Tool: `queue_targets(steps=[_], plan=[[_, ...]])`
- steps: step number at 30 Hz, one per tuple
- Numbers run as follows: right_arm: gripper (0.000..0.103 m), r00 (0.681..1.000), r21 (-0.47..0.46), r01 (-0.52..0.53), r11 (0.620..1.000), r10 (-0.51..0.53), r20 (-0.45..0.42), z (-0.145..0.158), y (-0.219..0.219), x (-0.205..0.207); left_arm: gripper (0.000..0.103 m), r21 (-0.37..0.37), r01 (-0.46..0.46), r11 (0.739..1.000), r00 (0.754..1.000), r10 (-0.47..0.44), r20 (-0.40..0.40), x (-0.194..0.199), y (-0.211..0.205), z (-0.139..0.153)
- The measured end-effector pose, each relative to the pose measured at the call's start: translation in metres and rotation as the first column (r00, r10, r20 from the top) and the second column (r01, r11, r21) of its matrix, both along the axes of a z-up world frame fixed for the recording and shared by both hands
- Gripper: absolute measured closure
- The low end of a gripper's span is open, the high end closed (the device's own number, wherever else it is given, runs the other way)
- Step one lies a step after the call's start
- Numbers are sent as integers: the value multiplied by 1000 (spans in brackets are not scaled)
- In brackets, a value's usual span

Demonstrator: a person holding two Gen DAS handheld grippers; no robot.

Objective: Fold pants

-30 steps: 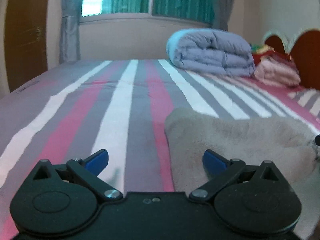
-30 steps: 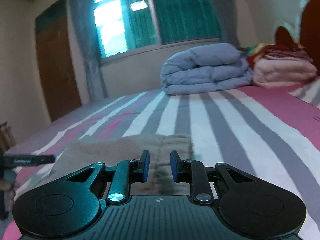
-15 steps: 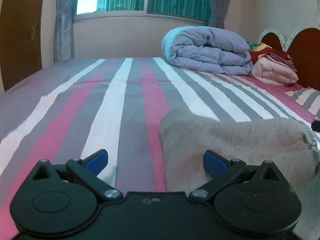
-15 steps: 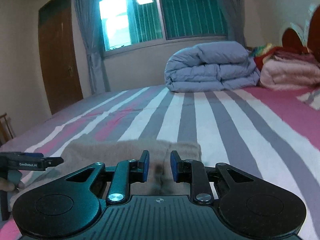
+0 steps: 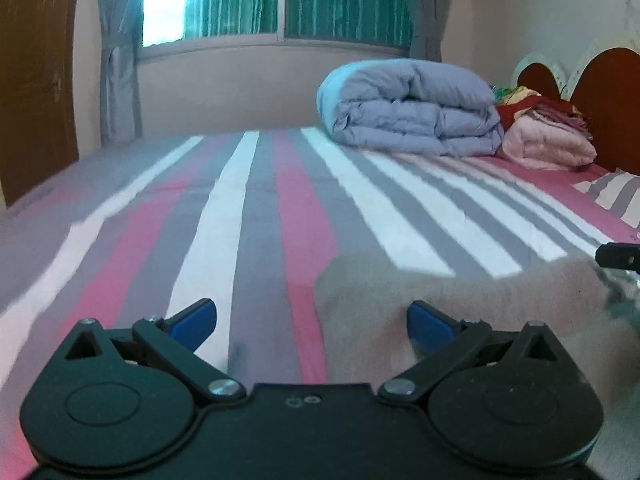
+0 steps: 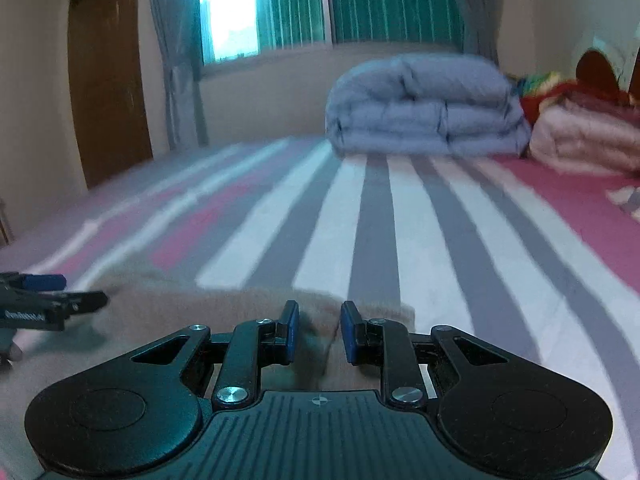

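Home bedroom: striped bed (image 5: 248,208), folded duvet (image 5: 412,108), wooden headboard (image 5: 608,100), curtained window (image 6: 332,4), wooden door (image 6: 108,80)

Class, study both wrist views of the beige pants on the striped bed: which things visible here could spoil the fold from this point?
1. The left gripper is wide open, with only one fingertip over the pants, so closing here may catch little fabric.
2. The right gripper is narrowed around a raised ridge of the pants; whether it grips is unclear, and lifting could bunch or drop the cloth.
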State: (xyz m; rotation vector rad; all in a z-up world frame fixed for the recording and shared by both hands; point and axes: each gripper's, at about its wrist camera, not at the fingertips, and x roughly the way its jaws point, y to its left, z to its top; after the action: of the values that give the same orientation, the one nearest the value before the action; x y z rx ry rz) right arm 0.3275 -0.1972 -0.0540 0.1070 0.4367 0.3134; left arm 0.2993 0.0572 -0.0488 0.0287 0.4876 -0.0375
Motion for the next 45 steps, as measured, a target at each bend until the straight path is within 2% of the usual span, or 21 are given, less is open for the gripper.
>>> queue_targets(steps=[3, 5, 6, 9, 11, 13, 15, 17, 19, 22, 24, 26, 28, 31, 32, 33, 35, 38, 41, 43, 45], plan=[[80, 1000, 25, -1, 1000, 1, 19, 6, 0, 4, 5, 15, 18, 1000, 1000, -18, -17, 18, -4, -3], [80, 999, -25, -7, 1000, 6, -49, -8, 9, 19, 6, 31, 34, 999, 993, -31, -111, 38, -7, -24], [80, 996, -52, -14, 999, 10, -89, -16, 12, 28, 6, 6, 40, 999, 989, -39, -144, 42, -5, -31], [80, 996, -1, -18, 1000, 18, -82, -11, 3, 28, 6, -16, 28, 999, 995, -29, -94, 26, 2, -19], [79, 1000, 17, -7, 1000, 8, -25, -1, -7, 14, 7, -28, 17, 999, 998, -19, -65, 9, 5, -10], [66, 999, 43, 31, 999, -31, 9, 3, -22, -4, 6, -56, 8, 998, 999, -11, -43, -16, 9, -5], [19, 995, 162, 93, 982, -96, 9, 0, -47, -25, 6, -112, -1, 994, 999, -5, -52, -36, 15, -5], [18, 990, 294, 138, 946, -142, -6, -7, -71, -46, 7, -169, -12, 986, 997, -1, -76, -51, 17, -10], [18, 989, 401, 146, 904, -125, -77, -16, -88, -57, 7, -204, -18, 979, 995, -3, -103, -61, 18, -15], [18, 982, 459, 164, 873, -100, -161, -25, -97, -65, 10, -270, -45, 962, 992, 11, -126, -74, 24, -19], [18, 977, 450, 170, 876, -92, -190, -26, -99, -70, 12, -297, -68, 953, 989, 25, -147, -81, 28, -23], [19, 967, 432, 172, 885, -69, -244, -28, -99, -69, 12, -285, -90, 954, 985, 44, -164, -88, 29, -30], [19, 945, 355, 185, 916, -67, -321, -40, -91, -68, 13, -263, -95, 960, 984, 51, -169, -96, 25, -29], [19, 944, 409, 196, 891, -59, -325, -36, -98, -74, 15, -268, -105, 958, 985, 64, -158, -118, 29, -28], [19, 949, 434, 196, 879, -58, -309, -36, -102, -81, 22, -282, -120, 952, 987, 84, -135, -127, 32, -26], [19, 954, 456, 195, 868, -61, -292, -36, -105, -88, 23, -294, -134, 946, 988, 104, -114, -133, 34, -23], [19, 963, 481, 186, 857, -62, -262, -32, -107, -99, 15, -303, -132, 944, 991, 116, -70, -139, 36, -19], [19, 965, 467, 164, 869, -44, -258, -33, -102, -100, 7, -284, -105, 953, 990, 73, -121, -130, 29, -29], [11, 959, 403, 147, 903, -30, -282, -46, -83, -101, 6, -321, -117, 940, 989, 80, -127, -128, 34, -33], [9, 960, 405, 144, 903, -29, -277, -48, -79, -101, 6, -365, -135, 921, 990, 108, -94, -136, 38, -28], [9, 963, 437, 157, 886, -38, -268, -47, -82, -106, 6, -395, -100, 913, 995, 84, -59, -147, 39, -30]])
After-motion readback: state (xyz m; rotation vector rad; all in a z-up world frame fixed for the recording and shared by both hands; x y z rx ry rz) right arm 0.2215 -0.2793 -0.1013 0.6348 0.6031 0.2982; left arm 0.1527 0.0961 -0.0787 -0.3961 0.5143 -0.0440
